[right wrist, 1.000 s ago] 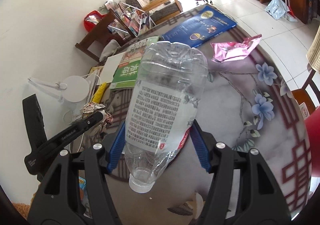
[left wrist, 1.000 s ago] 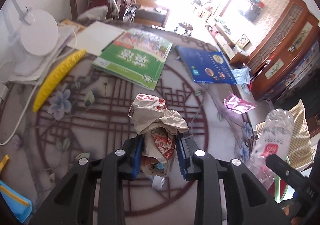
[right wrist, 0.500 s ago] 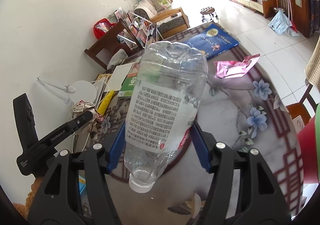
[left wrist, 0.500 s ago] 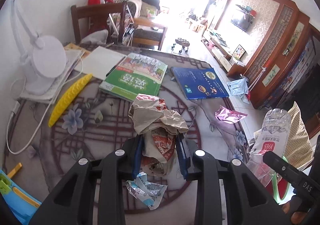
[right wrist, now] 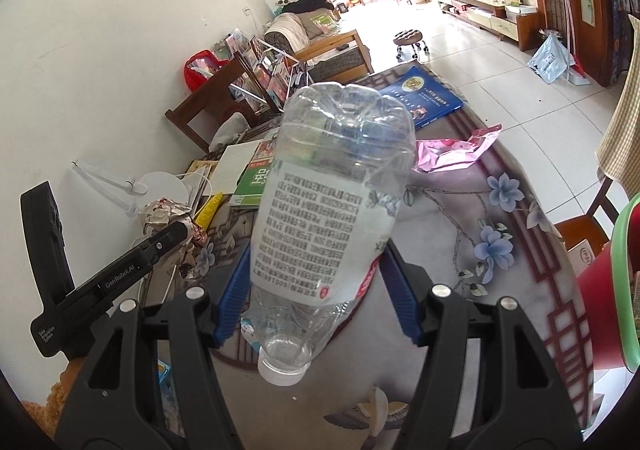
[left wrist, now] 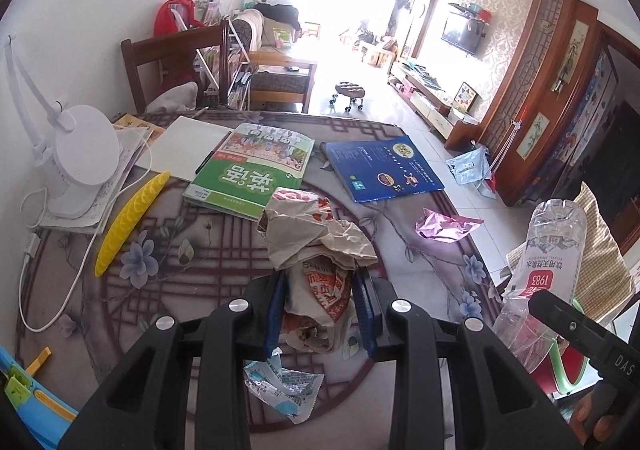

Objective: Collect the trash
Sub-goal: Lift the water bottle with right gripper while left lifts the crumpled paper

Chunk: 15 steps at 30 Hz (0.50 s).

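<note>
A crumpled paper wrapper [left wrist: 318, 270] is clamped between the blue pads of the left gripper [left wrist: 320, 314]; its lower part is pinched between the two fingers, while its brown, creased upper part bulges out beyond the fingertips, above the table [left wrist: 180, 290]. The wrapper is held clear of the tabletop. Just below the left gripper, on the near part of the table, a torn silver-and-blue foil packet [left wrist: 282, 386] is seen lying flat, not touched by the fingers.

A clear plastic bottle [right wrist: 332, 218] is gripped by the right gripper [right wrist: 316, 298], whose blue pads are pressed against the bottle's lower body on either side. The bottle is held upside down along the fingers: its white cap [right wrist: 282, 370] is turned toward the camera, between the finger bases, and its base is pointed away, well past the fingertips. The bottle is dented where it is squeezed.

On the table, farther off, a green book [left wrist: 252, 178], a blue book [left wrist: 380, 166] to its right and a pink foil wrapper [left wrist: 442, 228] near the right edge are seen lying apart from both grippers. At the far left a yellow ridged strip [left wrist: 130, 216] is laid beside a white desk lamp [left wrist: 80, 154]
</note>
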Available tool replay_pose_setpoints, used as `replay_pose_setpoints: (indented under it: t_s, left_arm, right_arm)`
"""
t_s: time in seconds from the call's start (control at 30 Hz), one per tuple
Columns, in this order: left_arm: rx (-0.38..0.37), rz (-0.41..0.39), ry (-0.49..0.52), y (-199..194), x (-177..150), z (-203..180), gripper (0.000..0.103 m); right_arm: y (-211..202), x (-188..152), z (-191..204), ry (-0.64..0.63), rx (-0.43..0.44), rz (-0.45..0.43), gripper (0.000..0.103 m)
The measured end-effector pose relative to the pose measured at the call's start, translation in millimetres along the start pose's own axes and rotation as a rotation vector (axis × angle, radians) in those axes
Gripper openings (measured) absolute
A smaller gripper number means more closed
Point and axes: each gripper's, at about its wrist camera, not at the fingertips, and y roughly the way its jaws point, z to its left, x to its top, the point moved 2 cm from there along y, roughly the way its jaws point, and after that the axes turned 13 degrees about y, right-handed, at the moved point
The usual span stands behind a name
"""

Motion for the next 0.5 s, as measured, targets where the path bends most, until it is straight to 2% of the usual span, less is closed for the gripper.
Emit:
replay_pose_setpoints:
  t_s: [0.5]
  left_arm:
    - [0.01, 0.006, 0.064, -4, 2, -24, 0.029]
  right_arm:
    - [-13, -1, -7, 0.016, 0.017, -0.013, 0.061]
